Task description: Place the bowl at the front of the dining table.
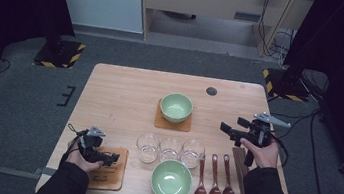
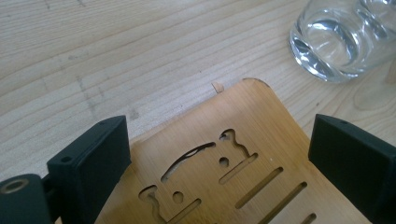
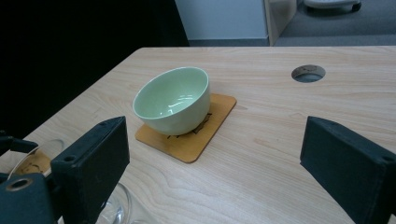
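The wooden tabletop (image 1: 120, 95) carries everything, with a small round hole (image 1: 211, 91) near its far edge. Toward the far middle a pale green bowl (image 1: 176, 107) sits on a bamboo coaster (image 1: 160, 122); in the right gripper view that bowl (image 3: 172, 99) rests toward the far left part of its coaster (image 3: 205, 133), touching it. A second green bowl (image 1: 171, 180) stands bare on the tabletop at the near edge, just behind it a row of three clear glasses (image 1: 170, 149) set side by side. To the right of the near bowl lie three dark red-brown spoons (image 1: 215, 183), parallel, bowls toward the person, with what looks like dark chopsticks (image 1: 239, 159) just beside them.

At the near left lies a second bamboo coaster (image 1: 111, 168) with cut-out slots. The left tongs (image 1: 110, 158) hover over it, held in the person's left hand (image 1: 82, 158). In the left gripper view the jaws stand wide apart on either side of the coaster (image 2: 243, 140), not pressing on it: released, with the coaster flat on the tabletop and the nearest glass (image 2: 334, 44) just past its far corner.

The right tongs (image 1: 230, 125) are held above the right side of the tabletop in the right hand (image 1: 263, 152), pointing toward the far bowl. Their jaws stand wide open with nothing between them, well apart from the bowl and its coaster.
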Available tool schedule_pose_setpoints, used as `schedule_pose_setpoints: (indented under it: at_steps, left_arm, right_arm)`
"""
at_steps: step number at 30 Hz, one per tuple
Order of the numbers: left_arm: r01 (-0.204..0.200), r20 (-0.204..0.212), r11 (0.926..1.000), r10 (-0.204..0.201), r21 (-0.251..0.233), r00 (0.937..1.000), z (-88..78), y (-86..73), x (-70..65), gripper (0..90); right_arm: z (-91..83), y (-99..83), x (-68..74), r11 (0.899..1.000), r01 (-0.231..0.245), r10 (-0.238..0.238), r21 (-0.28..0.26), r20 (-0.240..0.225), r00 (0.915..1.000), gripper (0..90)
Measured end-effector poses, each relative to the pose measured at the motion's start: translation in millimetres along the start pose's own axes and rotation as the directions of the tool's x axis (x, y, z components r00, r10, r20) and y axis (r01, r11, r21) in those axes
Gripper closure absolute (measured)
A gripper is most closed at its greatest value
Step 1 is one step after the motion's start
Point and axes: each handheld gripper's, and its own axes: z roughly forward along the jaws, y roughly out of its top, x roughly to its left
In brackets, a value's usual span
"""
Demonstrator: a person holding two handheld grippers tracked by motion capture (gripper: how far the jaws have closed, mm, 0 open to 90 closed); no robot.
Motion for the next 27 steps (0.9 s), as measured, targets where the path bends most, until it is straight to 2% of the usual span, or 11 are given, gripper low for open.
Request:
schedule_pose_setpoints:
  at_steps: [2,4,6,9,13,16,19,24,27]
  left_arm:
    - [0.000,-0.010,1.0000,0.000,-0.005,0.9999,-0.7,0.4,-0.7,6.7]
    - [-0.003,-0.035,0.9999,0.003,-0.010,0.9994,-1.8,0.3,-0.5,7.5]
    - [-0.021,-0.045,0.9995,0.020,-0.025,0.9988,-3.5,0.2,0.1,10.3]
    - [-0.037,-0.029,0.9970,0.035,-0.068,0.9990,-4.9,0.2,-0.3,13.7]
    - [-0.033,-0.022,0.9947,0.031,-0.097,0.9993,-5.4,0.7,-2.7,14.9]
    - [-0.035,-0.021,0.9894,0.032,-0.141,0.9993,-8.2,2.8,-4.1,16.3]
    - [-0.042,-0.025,0.9833,0.039,-0.177,0.9989,-11.5,4.2,-5.6,18.0]
    - [-0.039,-0.027,0.9779,0.034,-0.206,0.9990,-13.9,4.6,-7.9,19.0]
    - [-0.039,-0.028,0.9745,0.034,-0.221,0.9990,-15.2,5.1,-8.8,19.6]
  right_arm:
    - [-5.2,-5.1,0.3,1.000,0.029,-0.029,-0.003,0.027,0.9992,16.3]
    - [-8.7,-10.6,1.4,0.998,0.061,-0.062,0.023,0.053,0.9967,16.4]
    - [-11.7,-16.8,2.0,0.997,0.069,-0.072,0.043,0.077,0.9945,16.8]
    - [-16.5,-26.1,2.0,0.996,0.072,-0.076,0.047,0.091,0.9929,20.9]
    - [-22.8,-29.5,1.3,0.995,0.079,-0.086,0.067,0.110,0.9903,23.0]
    - [-29.0,-34.0,0.9,0.996,0.059,-0.066,0.062,0.123,0.9902,25.6]
    - [-34.0,-39.0,0.8,0.995,0.071,-0.080,0.069,0.124,0.9891,28.0]
    - [-38.4,-48.6,4.0,0.990,0.089,-0.104,0.108,0.146,0.9838,30.1]
    - [-39.6,-52.8,8.6,0.990,0.078,-0.097,0.120,0.162,0.9821,32.3]
